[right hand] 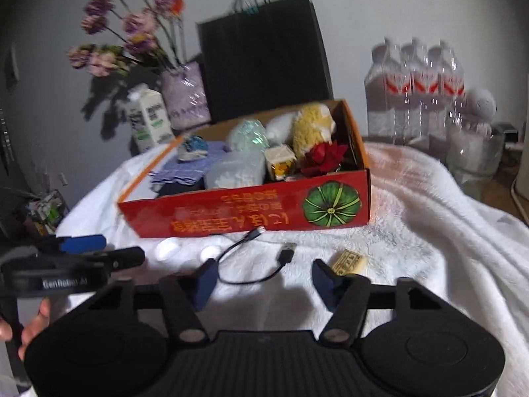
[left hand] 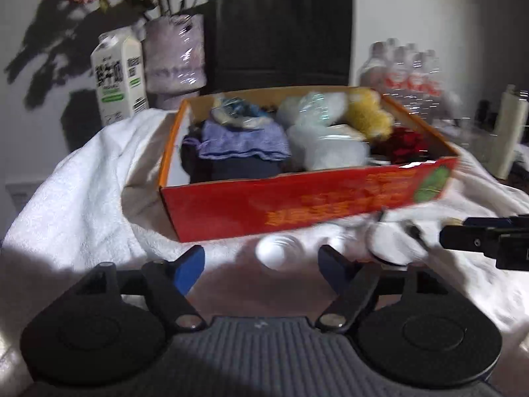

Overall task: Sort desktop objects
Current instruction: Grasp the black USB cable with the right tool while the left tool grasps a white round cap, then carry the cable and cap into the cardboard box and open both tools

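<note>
A red cardboard box (right hand: 251, 213), printed with a green pumpkin on its front wall, is shown resting on a white towel (right hand: 429, 231) and serves as the landmark. Inside the box are seen a folded lilac cloth (right hand: 195, 168), a yellow plush toy (right hand: 310, 125), a red flower (right hand: 325, 157), a small cream cube (right hand: 281, 162) and several pale wrapped packets (right hand: 236, 168). In front of the box, on the towel, are laid two white caps (right hand: 168, 248), a black USB cable (right hand: 254, 258) and a small yellow packet (right hand: 349, 261), the cable lying between the caps and the packet. Behind the box are placed a black paper bag (right hand: 264, 66), a milk carton (right hand: 150, 119) and a vase of purple flowers (right hand: 185, 96) toward its left rear, and a pack of water bottles (right hand: 413, 89) toward its right rear. The left gripper (left hand: 261, 264) is held in front of the box with its fingers apart and nothing clamped, one white cap being seen between them, blurred. The right gripper (right hand: 264, 281) is likewise held before the box, fingers apart and gripping nothing, with the cable's plug end lying beyond the gap and the yellow packet just beside the right fingertip. A hand (right hand: 26, 327) is visible on the left gripper's handle.
</note>
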`<state>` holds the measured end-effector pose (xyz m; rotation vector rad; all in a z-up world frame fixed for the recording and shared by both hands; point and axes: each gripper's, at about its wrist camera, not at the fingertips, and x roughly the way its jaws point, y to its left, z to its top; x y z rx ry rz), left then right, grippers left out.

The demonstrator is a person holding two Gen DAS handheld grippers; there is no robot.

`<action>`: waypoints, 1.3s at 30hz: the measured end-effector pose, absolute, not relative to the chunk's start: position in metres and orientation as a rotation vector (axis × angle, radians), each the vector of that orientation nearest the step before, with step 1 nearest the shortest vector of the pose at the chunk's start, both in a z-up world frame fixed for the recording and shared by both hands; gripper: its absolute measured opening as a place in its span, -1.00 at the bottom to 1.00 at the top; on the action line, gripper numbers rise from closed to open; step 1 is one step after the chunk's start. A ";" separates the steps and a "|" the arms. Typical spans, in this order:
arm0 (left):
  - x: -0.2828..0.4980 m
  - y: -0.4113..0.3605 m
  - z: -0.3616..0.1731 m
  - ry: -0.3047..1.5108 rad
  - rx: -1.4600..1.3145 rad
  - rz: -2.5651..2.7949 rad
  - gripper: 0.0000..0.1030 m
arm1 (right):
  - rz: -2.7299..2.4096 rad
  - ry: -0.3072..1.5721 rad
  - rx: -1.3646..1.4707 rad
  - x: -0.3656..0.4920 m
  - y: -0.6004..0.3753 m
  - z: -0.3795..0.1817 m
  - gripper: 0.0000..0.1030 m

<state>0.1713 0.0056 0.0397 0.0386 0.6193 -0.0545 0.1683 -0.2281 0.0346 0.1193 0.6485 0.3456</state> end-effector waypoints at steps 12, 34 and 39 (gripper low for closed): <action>0.197 0.000 0.014 0.646 0.059 -0.073 -0.78 | 0.284 0.654 -0.108 0.196 -0.186 0.008 -0.76; -0.005 0.012 0.094 0.374 -0.067 -0.101 -0.90 | 0.396 0.362 -0.022 -0.006 -0.223 0.101 -0.76; -0.051 -0.010 0.100 0.267 0.078 -0.064 -0.90 | 0.393 0.382 0.006 -0.037 -0.232 0.093 -0.76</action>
